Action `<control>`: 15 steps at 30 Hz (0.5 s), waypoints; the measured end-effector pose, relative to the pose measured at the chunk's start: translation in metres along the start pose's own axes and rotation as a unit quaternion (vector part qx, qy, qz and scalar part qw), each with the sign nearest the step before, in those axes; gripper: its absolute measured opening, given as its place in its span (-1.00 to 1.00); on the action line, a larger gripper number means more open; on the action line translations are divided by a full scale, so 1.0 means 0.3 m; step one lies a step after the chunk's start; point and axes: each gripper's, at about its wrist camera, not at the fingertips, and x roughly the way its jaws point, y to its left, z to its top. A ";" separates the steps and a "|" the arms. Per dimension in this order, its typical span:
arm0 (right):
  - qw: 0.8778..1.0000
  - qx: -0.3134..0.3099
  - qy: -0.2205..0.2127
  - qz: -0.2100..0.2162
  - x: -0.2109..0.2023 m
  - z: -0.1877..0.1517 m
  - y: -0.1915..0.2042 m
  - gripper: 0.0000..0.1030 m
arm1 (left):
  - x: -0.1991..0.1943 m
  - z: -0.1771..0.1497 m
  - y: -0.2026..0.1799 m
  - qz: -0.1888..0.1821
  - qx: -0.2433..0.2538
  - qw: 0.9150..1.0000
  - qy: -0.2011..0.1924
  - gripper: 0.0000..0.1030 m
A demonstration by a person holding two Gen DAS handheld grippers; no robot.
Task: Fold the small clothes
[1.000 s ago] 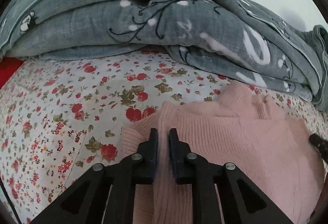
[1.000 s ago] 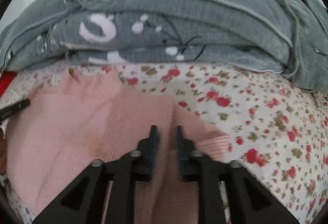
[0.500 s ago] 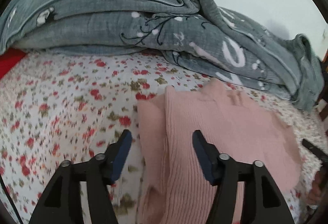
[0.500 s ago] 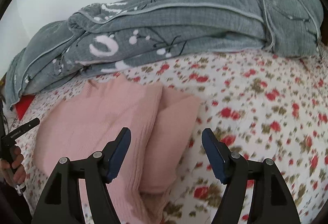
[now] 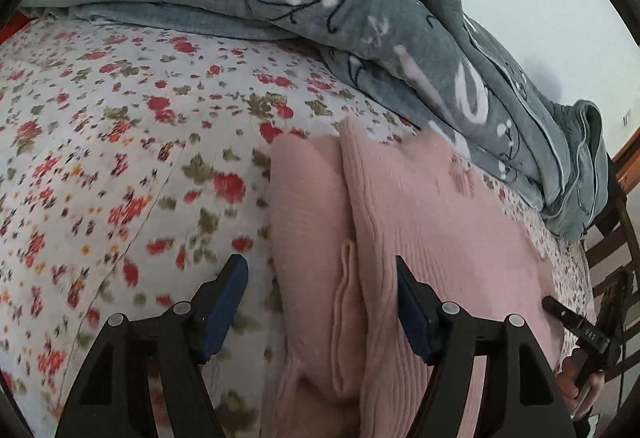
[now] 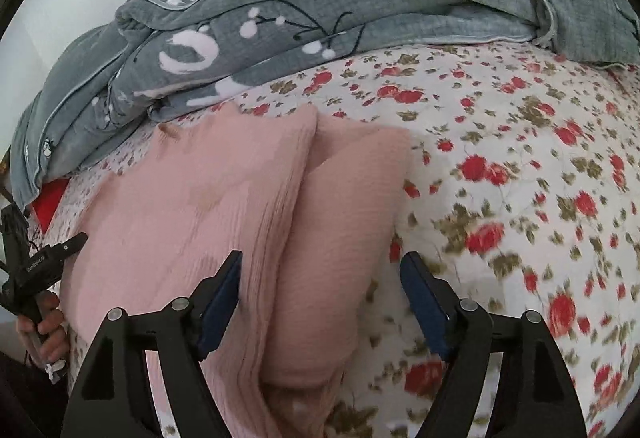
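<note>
Left tongs (image 5: pixel 320 278): spread wide, grasping nothing, above sweater's left edge.
Right tongs (image 6: pixel 320 274): also released, w/ jaws apart, above sweater's right edge.
Pink sweater (image 5: pixel 432 222): lies on bed, sides folded in, ribbed knit, collar end toward blanket.
Floral bedsheet (image 5: pixel 120 157): white w/ red flowers, under sweater.
Grey blanket (image 6: pixel 360 5): bunched at far side of bed, just beyond sweater.

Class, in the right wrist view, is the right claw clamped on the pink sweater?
No, the right claw is open above the pink sweater.
</note>
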 end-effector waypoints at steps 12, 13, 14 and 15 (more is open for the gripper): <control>0.996 0.018 -0.018 0.081 0.030 0.046 -0.012 -0.57 | -0.003 0.029 -0.084 0.015 0.024 1.000 -0.005 -0.64; 0.996 0.024 -0.024 0.088 0.007 0.043 -0.017 -0.58 | -0.025 0.025 -0.093 0.013 0.023 1.000 -0.006 -0.64; 0.995 0.026 -0.031 0.093 -0.022 0.038 -0.017 -0.59 | -0.050 0.020 -0.101 0.008 0.020 1.000 -0.005 -0.64; 0.995 0.022 -0.036 0.093 -0.054 0.028 -0.014 -0.59 | -0.068 0.015 -0.105 0.001 0.017 1.000 -0.004 -0.64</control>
